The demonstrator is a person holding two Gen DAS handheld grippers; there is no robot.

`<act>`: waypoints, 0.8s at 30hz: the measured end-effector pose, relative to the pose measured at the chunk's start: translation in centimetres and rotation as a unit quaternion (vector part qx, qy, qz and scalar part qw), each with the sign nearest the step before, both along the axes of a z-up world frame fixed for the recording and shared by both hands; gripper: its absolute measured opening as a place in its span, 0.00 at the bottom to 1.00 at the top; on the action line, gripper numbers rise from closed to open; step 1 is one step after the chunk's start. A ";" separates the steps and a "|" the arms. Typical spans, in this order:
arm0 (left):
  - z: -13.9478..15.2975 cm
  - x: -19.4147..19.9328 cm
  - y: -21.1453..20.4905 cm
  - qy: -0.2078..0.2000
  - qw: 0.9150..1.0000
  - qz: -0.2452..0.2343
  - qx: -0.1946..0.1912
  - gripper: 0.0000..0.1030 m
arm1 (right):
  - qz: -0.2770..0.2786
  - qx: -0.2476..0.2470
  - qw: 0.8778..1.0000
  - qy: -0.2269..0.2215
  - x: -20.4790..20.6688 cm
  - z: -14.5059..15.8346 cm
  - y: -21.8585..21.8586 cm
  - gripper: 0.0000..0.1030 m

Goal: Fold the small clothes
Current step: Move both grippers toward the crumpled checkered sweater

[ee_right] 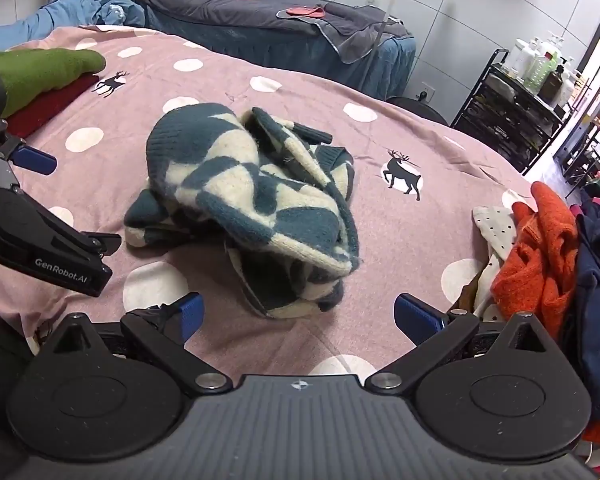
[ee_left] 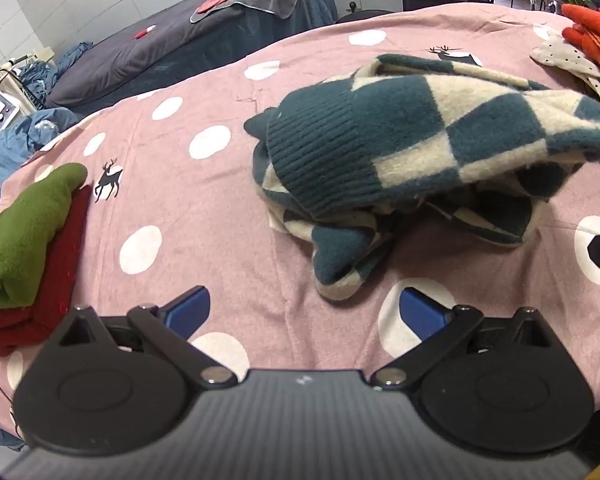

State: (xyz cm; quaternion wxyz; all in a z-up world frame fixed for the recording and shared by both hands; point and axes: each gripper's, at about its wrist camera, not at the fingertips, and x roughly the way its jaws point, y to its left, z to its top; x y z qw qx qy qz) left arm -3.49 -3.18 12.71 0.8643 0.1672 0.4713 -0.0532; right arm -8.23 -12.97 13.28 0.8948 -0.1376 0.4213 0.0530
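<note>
Crumpled teal-and-cream checked knit sweater point(ee_right: 248, 204) lies mid-bed at twelve o'clock, so the left hand-held gripper point(ee_left: 304, 312) and right hand-held gripper point(ee_right: 298, 318) hover spread wide, empty, likely to flatten it.

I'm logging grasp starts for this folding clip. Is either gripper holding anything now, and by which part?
Nothing is held. The left gripper and right gripper both have their jaws wide open above the bedsheet, short of the crumpled checkered sweater.
</note>
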 end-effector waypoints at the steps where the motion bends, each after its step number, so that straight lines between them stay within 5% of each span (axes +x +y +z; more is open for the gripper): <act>1: 0.0 0.0 0.0 -0.001 1.000 0.000 0.000 0.99 | 0.000 0.001 1.000 0.001 0.0 0.0 0.0 1.00; 24: -0.5 0.2 0.1 0.008 1.000 0.001 0.006 1.00 | -0.002 0.008 1.000 0.014 0.4 -0.5 -0.1 1.00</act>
